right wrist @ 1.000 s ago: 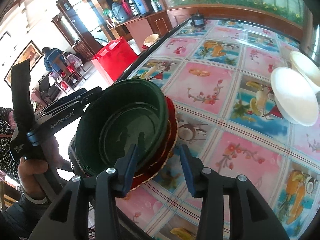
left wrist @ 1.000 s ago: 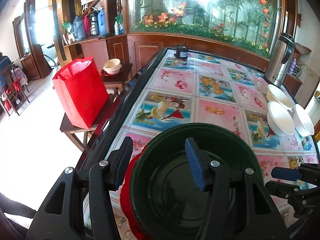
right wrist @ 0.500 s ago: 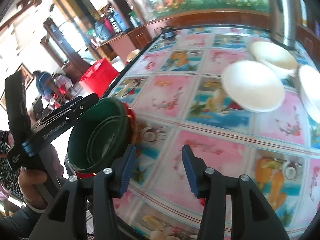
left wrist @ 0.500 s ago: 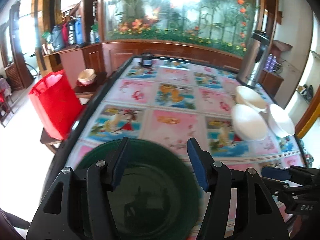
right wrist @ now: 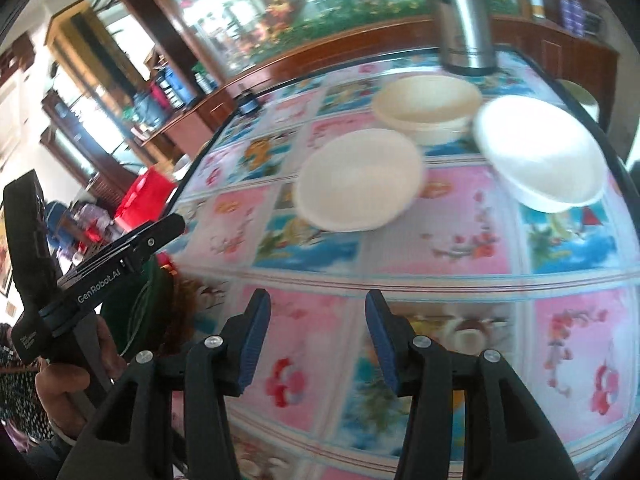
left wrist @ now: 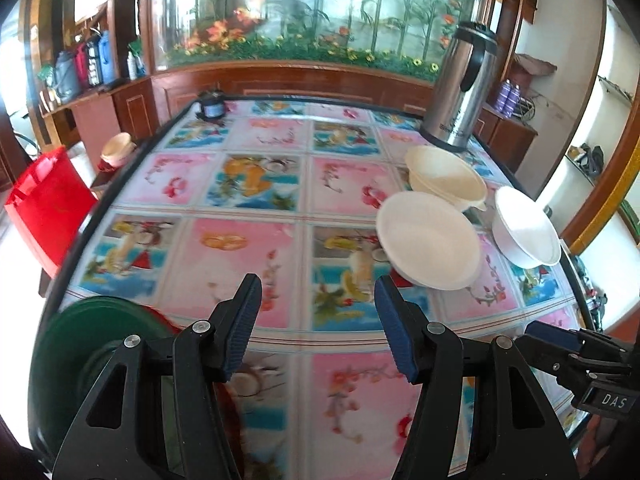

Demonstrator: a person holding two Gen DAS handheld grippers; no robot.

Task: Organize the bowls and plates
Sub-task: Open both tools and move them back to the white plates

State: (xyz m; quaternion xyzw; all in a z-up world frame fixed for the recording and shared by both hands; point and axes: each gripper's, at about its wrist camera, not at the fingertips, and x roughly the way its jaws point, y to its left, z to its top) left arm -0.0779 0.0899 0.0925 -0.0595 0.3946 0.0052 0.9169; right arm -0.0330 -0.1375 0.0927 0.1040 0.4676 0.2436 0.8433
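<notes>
A dark green bowl [left wrist: 80, 340] sits nested on red plates [left wrist: 164, 318] at the table's near left corner. My left gripper [left wrist: 316, 292] hangs open above the tablecloth to the right of that stack, with nothing between its fingers. My right gripper [right wrist: 316, 308] is also open and empty over the near middle of the table. Ahead of both lie a white bowl [left wrist: 428, 240] [right wrist: 360, 180], a cream bowl [left wrist: 444, 176] [right wrist: 428, 108] behind it, and another white bowl [left wrist: 524, 228] [right wrist: 540, 152] near the right edge. A hand [right wrist: 60, 392] holds the left gripper beside the green bowl [right wrist: 148, 304].
A steel thermos [left wrist: 460, 88] stands at the far right of the table [left wrist: 256, 240], just behind the cream bowl. A small dark jar [left wrist: 212, 106] sits at the far left corner. A red bag [left wrist: 44, 200] stands on a stool left of the table.
Both grippers have swung right, away from the green bowl stack. The left fingers straddled its rim before; now it lies at lower left. The white bowls have come closer in both views.
</notes>
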